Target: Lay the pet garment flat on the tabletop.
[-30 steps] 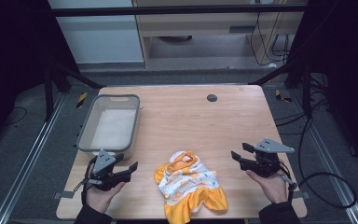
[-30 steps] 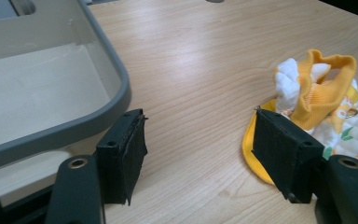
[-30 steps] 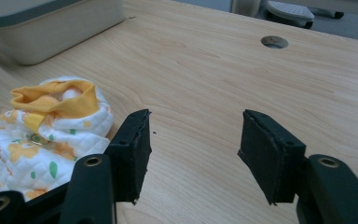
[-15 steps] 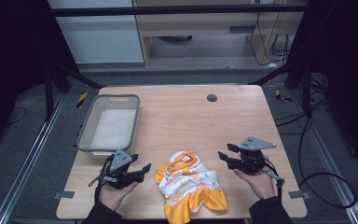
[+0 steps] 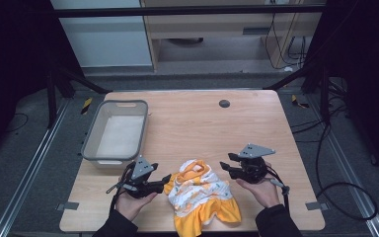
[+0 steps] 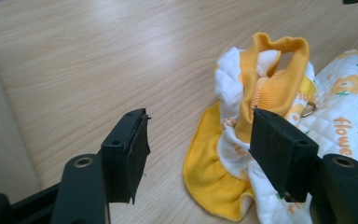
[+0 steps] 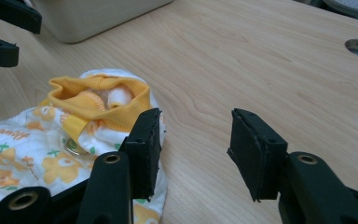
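Note:
A small white and orange quilted garment lies crumpled near the table's front edge, its orange ribbed collar facing away from me. My left gripper is open just left of the garment, its jaws straddling the orange hem. My right gripper is open at the garment's right side near the collar, with bare wood between its jaws. Neither gripper holds the garment.
A grey plastic bin stands at the left of the wooden table; its corner rises beyond the garment. A round cable hole sits at the table's far middle. Cables trail on the floor at right.
Both hands have moved inward from the table's front corners toward the garment. The left gripper now reaches its left hem, the right gripper its right side. The garment has not moved.

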